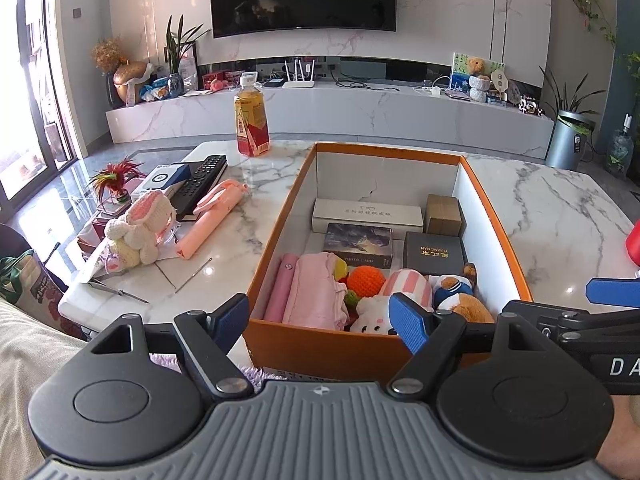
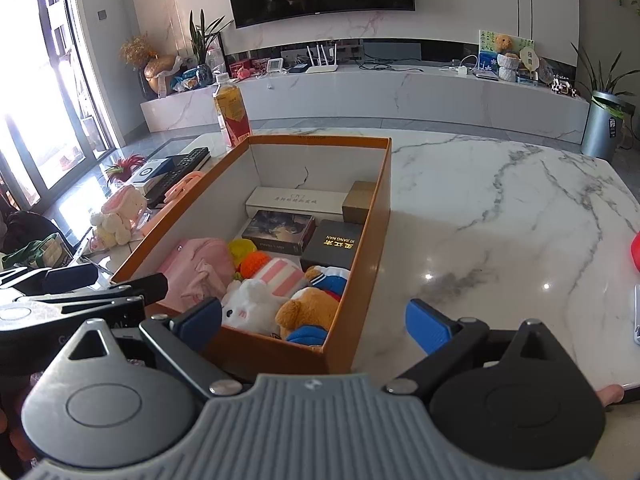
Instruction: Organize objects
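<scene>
Two hand-held grippers: both are held at the near edge of the desk [image 2: 500, 208], before the orange box [image 1: 276, 220].
Left hand-held gripper [image 1: 320, 320]: its fingers are spread wide and nothing is held; the near wall of the box is seen between them.
Right hand-held gripper [image 2: 314, 318]: it is likewise spread wide and empty, with the near right corner of the box between its fingers.
Box, far end: a long white case [image 1: 367, 215], a brown carton [image 1: 443, 214], a dark photo-card box [image 1: 358, 245] and a black box [image 1: 434, 255] are packed close together.
Box, near end: a pink cloth [image 1: 316, 296], an orange knitted ball [image 1: 366, 281], a white plush [image 1: 370, 318] and a brown bear [image 2: 308, 312] are crowded together.
Left of box: a crocheted bunny [image 1: 138, 230], a remote [image 1: 200, 180] and a pink device [image 1: 212, 216] are laid on the desk.
Far edge: a drink bottle [image 1: 251, 118] is stood upright.
</scene>
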A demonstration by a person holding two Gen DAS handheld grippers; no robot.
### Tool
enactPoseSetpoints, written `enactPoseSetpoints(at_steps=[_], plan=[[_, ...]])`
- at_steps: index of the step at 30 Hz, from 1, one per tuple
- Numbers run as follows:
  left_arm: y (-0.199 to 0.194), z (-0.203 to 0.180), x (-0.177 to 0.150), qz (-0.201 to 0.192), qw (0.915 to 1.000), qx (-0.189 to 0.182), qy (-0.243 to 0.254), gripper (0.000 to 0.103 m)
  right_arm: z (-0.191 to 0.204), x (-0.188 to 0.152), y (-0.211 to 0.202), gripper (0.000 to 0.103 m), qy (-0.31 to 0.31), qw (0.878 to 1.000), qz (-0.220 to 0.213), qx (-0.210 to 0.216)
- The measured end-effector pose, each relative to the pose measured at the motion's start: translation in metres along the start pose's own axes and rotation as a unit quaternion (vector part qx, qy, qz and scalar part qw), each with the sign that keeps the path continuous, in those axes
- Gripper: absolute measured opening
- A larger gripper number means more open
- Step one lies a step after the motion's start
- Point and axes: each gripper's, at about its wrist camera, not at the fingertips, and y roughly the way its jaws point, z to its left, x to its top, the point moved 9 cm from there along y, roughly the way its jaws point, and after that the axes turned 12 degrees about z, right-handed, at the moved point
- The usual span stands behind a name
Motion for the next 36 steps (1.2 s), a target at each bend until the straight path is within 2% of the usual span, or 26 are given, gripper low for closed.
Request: enactPoseSetpoints(at_steps=[36], plan=[[-0.0082,-0.0005,0.0024,-0.008,0.9999,0.008,0.01,0.09,0.0048,-0.0025,-0.004,0.098,-0.006,1.0,-0.002,0.003]])
